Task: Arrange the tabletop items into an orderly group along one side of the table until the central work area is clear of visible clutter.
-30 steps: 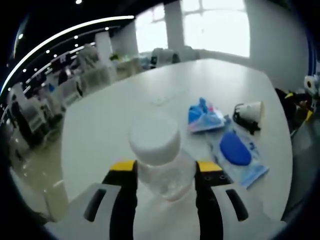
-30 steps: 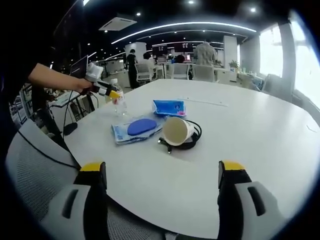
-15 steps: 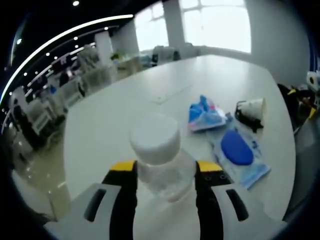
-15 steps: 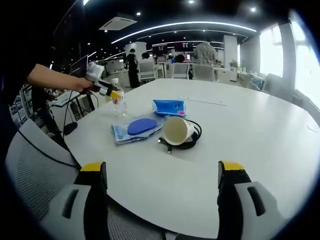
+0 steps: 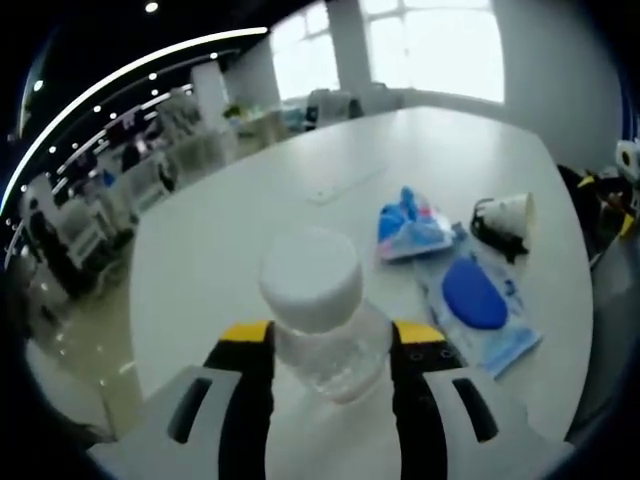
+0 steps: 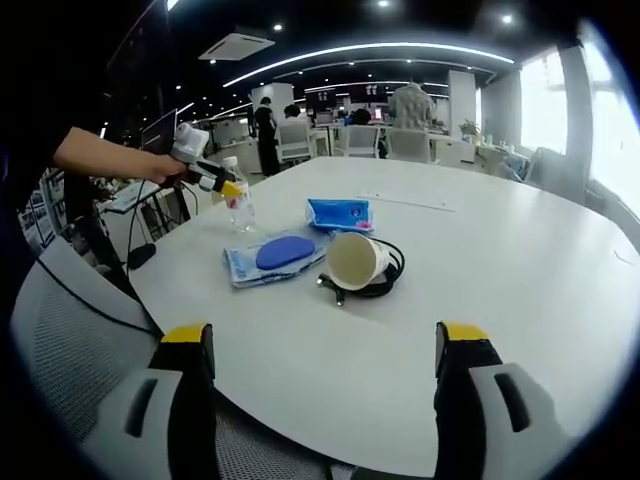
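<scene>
My left gripper (image 5: 330, 335) is shut on a clear plastic bottle (image 5: 322, 318) with a white cap, held over the white table (image 5: 250, 220); in the right gripper view that gripper (image 6: 228, 187) holds the bottle (image 6: 238, 204) at the table's left edge. A blue pouch (image 5: 412, 230) (image 6: 338, 214), a clear packet with a blue oval pad (image 5: 472, 297) (image 6: 275, 256) and a tipped paper cup (image 5: 505, 216) (image 6: 354, 261) on a coiled black cable (image 6: 378, 276) lie grouped together. My right gripper (image 6: 325, 345) stands open above the near table edge, holding nothing.
A grey mesh chair (image 6: 60, 330) stands by the table's near left corner, with a black cord running over it. A person's arm (image 6: 100, 155) reaches in from the left. Office chairs and desks fill the background. The table's far right half (image 6: 520, 250) is bare.
</scene>
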The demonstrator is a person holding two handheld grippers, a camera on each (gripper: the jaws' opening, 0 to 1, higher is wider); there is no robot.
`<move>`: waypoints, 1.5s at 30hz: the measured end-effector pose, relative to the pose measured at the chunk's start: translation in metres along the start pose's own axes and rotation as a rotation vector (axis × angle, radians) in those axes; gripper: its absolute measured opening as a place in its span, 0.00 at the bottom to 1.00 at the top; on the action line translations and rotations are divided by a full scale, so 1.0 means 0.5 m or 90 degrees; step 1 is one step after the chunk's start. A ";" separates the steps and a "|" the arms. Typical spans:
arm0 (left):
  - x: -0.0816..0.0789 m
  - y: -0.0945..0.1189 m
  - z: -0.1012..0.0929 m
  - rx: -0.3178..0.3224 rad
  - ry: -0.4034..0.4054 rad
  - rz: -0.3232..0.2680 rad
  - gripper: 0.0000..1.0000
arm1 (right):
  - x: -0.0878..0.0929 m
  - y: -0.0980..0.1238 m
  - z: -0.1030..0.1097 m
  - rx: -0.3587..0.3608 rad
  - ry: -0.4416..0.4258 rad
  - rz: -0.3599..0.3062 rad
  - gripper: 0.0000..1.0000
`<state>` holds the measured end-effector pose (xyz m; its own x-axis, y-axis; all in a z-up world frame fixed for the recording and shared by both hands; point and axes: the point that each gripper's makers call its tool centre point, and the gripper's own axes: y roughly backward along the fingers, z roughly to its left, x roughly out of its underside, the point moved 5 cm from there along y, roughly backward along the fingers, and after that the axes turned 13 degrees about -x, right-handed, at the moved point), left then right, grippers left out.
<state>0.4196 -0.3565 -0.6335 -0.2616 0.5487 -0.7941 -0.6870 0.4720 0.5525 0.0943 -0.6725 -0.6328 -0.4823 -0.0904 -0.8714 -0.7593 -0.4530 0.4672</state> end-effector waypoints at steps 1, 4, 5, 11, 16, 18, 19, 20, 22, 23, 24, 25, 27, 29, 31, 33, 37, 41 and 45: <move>-0.001 0.001 0.001 0.000 0.009 -0.001 0.43 | 0.000 0.000 0.000 0.000 0.000 -0.001 0.91; -0.008 0.005 0.008 -0.004 0.025 -0.016 0.45 | -0.001 0.000 -0.001 0.001 0.002 -0.001 0.91; -0.009 0.007 0.010 -0.005 0.026 -0.017 0.47 | -0.001 0.000 -0.001 0.003 0.004 -0.001 0.91; -0.008 0.022 0.020 -0.008 0.036 -0.021 0.53 | -0.004 0.001 -0.003 0.006 0.006 -0.006 0.93; -0.005 0.046 0.018 -0.008 0.049 -0.024 0.57 | -0.007 0.002 -0.003 0.007 0.009 -0.012 0.93; -0.005 0.055 0.017 -0.009 0.060 -0.025 0.61 | -0.009 0.002 -0.002 0.007 0.010 -0.016 0.93; -0.005 0.063 0.016 -0.010 0.068 -0.026 0.63 | -0.010 0.002 -0.002 0.006 0.011 -0.017 0.94; -0.006 0.068 0.014 -0.010 0.079 -0.028 0.64 | -0.010 0.002 -0.002 0.006 0.013 -0.016 0.94; -0.004 0.083 0.013 -0.013 0.096 -0.038 0.66 | -0.012 0.002 -0.001 0.008 0.020 -0.015 0.95; -0.001 0.091 0.013 -0.015 0.103 -0.043 0.68 | -0.013 0.002 -0.001 0.008 0.022 -0.016 0.96; 0.001 0.097 0.012 -0.014 0.105 -0.045 0.69 | -0.013 0.002 -0.001 0.007 0.024 -0.017 0.96; 0.005 0.106 0.010 -0.014 0.111 -0.046 0.70 | -0.014 0.002 -0.001 0.008 0.027 -0.017 0.96; 0.010 0.121 0.007 -0.016 0.117 -0.047 0.72 | -0.015 0.002 0.000 0.008 0.029 -0.020 0.97; 0.010 0.134 0.000 -0.012 0.127 -0.056 0.74 | -0.017 0.003 -0.001 0.009 0.031 -0.024 0.98; 0.012 0.148 -0.008 -0.014 0.125 -0.061 0.76 | -0.017 0.003 0.000 0.008 0.030 -0.024 0.98; 0.013 0.163 -0.019 -0.016 0.109 -0.067 0.78 | -0.015 0.003 -0.001 0.009 0.026 -0.020 1.00; 0.013 0.193 -0.038 -0.015 0.114 -0.082 0.85 | -0.016 0.003 0.000 0.008 0.025 -0.022 1.00; 0.014 0.223 -0.057 -0.019 0.105 -0.089 0.88 | -0.015 0.002 0.001 0.003 0.024 -0.023 1.00; 0.012 0.256 -0.084 -0.014 0.115 -0.109 0.92 | -0.018 0.003 0.001 0.004 0.024 -0.029 1.00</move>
<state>0.3014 -0.3217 -0.5783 -0.2553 0.3283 -0.9094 -0.7456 0.5320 0.4014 0.0971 -0.6718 -0.6243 -0.4307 -0.1025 -0.8966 -0.7832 -0.4512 0.4278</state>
